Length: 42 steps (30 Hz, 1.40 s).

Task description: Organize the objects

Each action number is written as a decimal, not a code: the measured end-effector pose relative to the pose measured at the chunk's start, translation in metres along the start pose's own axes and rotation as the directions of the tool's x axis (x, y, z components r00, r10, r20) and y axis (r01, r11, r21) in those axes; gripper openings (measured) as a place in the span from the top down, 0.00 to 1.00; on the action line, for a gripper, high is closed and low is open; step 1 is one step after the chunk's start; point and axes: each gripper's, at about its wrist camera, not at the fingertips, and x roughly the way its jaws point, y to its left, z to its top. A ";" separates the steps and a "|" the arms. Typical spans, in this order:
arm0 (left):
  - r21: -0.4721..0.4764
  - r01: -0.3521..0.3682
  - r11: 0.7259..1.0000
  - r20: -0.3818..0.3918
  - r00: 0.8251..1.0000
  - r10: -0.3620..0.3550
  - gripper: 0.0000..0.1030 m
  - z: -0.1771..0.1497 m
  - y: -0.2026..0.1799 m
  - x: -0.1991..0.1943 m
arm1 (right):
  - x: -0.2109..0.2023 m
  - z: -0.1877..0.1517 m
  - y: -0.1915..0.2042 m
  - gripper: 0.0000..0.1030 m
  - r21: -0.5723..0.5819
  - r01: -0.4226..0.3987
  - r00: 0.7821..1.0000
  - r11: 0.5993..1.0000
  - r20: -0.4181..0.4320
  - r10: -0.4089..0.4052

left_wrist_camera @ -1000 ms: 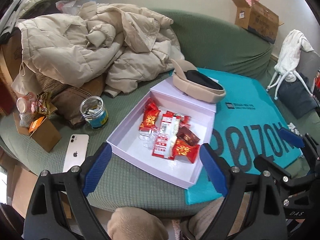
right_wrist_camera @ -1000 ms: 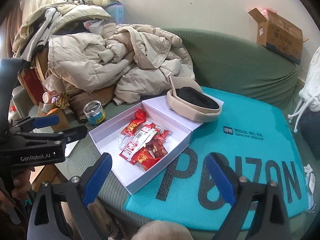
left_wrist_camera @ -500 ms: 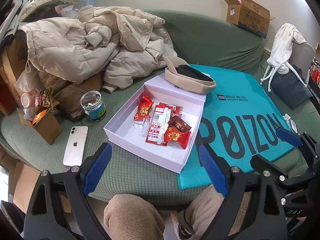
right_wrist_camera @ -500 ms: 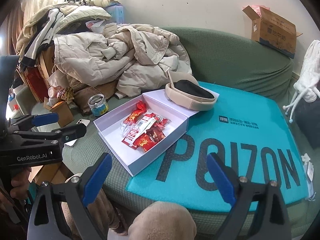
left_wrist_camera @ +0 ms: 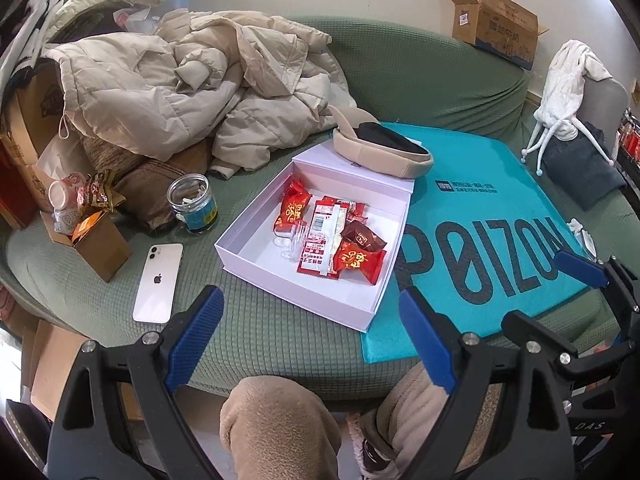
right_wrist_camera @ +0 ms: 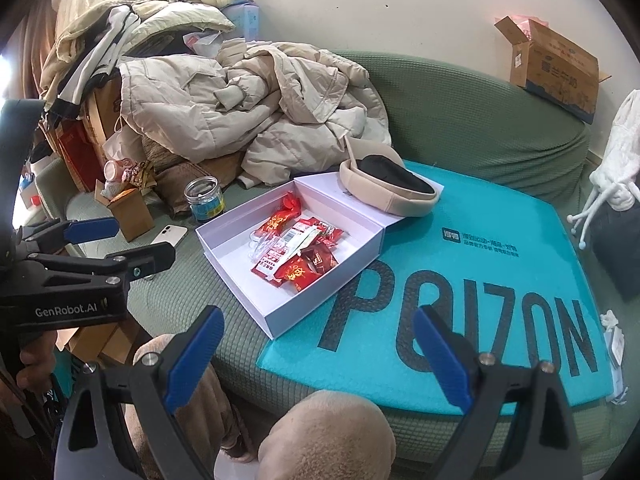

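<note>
- Both claws hang back at the near edge of the green sofa (left_wrist_camera: 260, 332), and neither has anything in it. The left gripper (left_wrist_camera: 310, 336) stands with its jaws wide apart; the right gripper (right_wrist_camera: 316, 354) is spread just as wide.
- Dead centre in the left wrist view sits the white box (left_wrist_camera: 256, 248), lid flap folded back at 12 o'clock with a beige cap (left_wrist_camera: 380, 152) resting on it.
- Inside, a loose heap of red snack packets (left_wrist_camera: 356, 260) around a long white-and-red sachet (left_wrist_camera: 320, 240). These look light, crinkly and slick; best pinched by a sealed end seam, not across the puffy middle.
- At 9 o'clock of the box stands a glass jar (left_wrist_camera: 193, 204): rigid, breakable, probably heavier. Grip it across the body.
- At 7 o'clock lies a white phone (left_wrist_camera: 158, 276), flat and smooth; it offers only its thin long edges.
- The box itself looks stiff card, best lifted by a side wall.
</note>
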 end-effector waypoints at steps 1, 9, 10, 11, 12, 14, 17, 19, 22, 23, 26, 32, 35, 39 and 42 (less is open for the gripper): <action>-0.003 0.000 1.000 0.000 1.000 0.000 0.14 0.000 0.000 0.000 | 0.000 0.000 0.000 0.07 -0.001 -0.001 1.000 1.000 -0.001 0.001; -0.003 0.008 1.000 -0.007 1.000 -0.008 0.14 -0.002 0.003 -0.001 | -0.001 -0.001 0.004 0.07 -0.015 -0.005 1.000 1.000 -0.003 0.005; -0.002 0.008 1.000 -0.007 1.000 -0.008 0.14 -0.002 0.003 -0.001 | -0.001 -0.001 0.004 0.07 -0.015 -0.004 1.000 1.000 -0.003 0.004; 0.001 0.009 1.000 -0.006 1.000 -0.009 0.14 -0.002 0.002 -0.002 | -0.001 -0.001 0.004 0.07 -0.015 -0.004 1.000 1.000 -0.003 0.004; 0.003 0.009 1.000 -0.006 1.000 -0.009 0.14 -0.002 0.002 -0.002 | -0.001 -0.001 0.004 0.07 -0.015 -0.003 1.000 1.000 -0.004 0.003; 0.003 0.005 1.000 -0.005 1.000 -0.005 0.14 -0.002 0.001 -0.002 | -0.001 -0.001 0.003 0.07 -0.015 -0.002 1.000 1.000 -0.004 0.002; 0.010 0.009 1.000 -0.010 1.000 -0.009 0.14 -0.002 0.001 -0.002 | -0.002 -0.001 0.002 0.07 -0.008 0.002 1.000 1.000 -0.002 -0.002; 0.014 0.008 1.000 -0.012 1.000 -0.008 0.14 -0.003 0.000 -0.002 | -0.002 -0.001 0.003 0.07 -0.010 0.005 1.000 1.000 -0.002 -0.005; 0.016 0.010 1.000 -0.014 1.000 -0.010 0.14 -0.002 -0.001 -0.003 | -0.003 -0.001 0.003 0.07 -0.011 0.002 1.000 1.000 -0.004 -0.002; 0.019 0.010 1.000 -0.015 1.000 -0.010 0.14 -0.002 -0.002 -0.002 | -0.003 -0.001 0.003 0.07 -0.011 0.004 1.000 1.000 -0.003 -0.004; 0.019 0.008 1.000 -0.019 1.000 -0.007 0.14 -0.002 -0.002 -0.002 | -0.004 -0.001 0.004 0.07 -0.013 0.007 1.000 1.000 -0.003 -0.007; 0.015 -0.001 1.000 -0.029 1.000 0.002 0.14 -0.002 -0.001 0.000 | -0.004 0.000 0.005 0.07 -0.018 0.011 1.000 1.000 -0.009 -0.011; 0.006 0.002 1.000 -0.034 0.999 -0.002 0.14 -0.003 0.000 0.000 | -0.005 0.000 0.006 0.07 -0.022 0.008 1.000 1.000 -0.007 -0.008; 0.001 0.004 1.000 -0.032 0.999 -0.004 0.14 -0.003 0.001 0.000 | -0.005 0.000 0.008 0.07 -0.025 0.009 1.000 1.000 -0.008 -0.009; 0.000 0.003 1.000 -0.032 0.999 -0.003 0.14 -0.003 0.002 0.000 | -0.004 0.000 0.008 0.07 -0.025 0.009 1.000 1.000 -0.008 -0.009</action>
